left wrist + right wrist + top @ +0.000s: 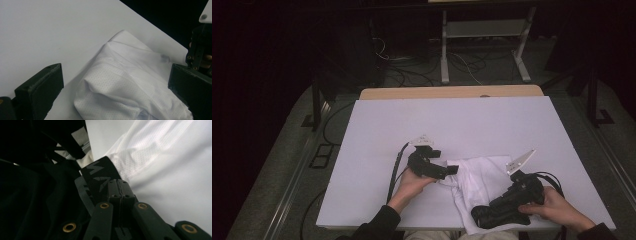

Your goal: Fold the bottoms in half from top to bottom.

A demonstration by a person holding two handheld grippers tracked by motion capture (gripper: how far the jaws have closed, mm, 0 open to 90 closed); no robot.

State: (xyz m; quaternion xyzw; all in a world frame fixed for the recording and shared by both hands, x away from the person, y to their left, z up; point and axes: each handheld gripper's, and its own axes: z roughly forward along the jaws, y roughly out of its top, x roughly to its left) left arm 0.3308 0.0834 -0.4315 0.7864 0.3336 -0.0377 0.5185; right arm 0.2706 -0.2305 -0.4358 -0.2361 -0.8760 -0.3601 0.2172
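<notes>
A crumpled white mesh garment [482,175] lies near the front of the white table [452,120]. My left gripper [452,169] rests at the garment's left edge, jaws wide open, with a fold of the white fabric [120,75] lying between them untouched. My right gripper [479,216] sits low at the garment's front edge, pointing left. In the right gripper view its jaws [120,187] are pressed together on the garment's black waistband [96,170], which bears grey zigzag marks. White fabric [162,150] spreads beyond it.
The far half of the table is bare white surface, with a wooden edge [452,92] behind it. Cables and a metal stand [484,30] are on the dark floor beyond. The other gripper [200,50] shows at the right of the left gripper view.
</notes>
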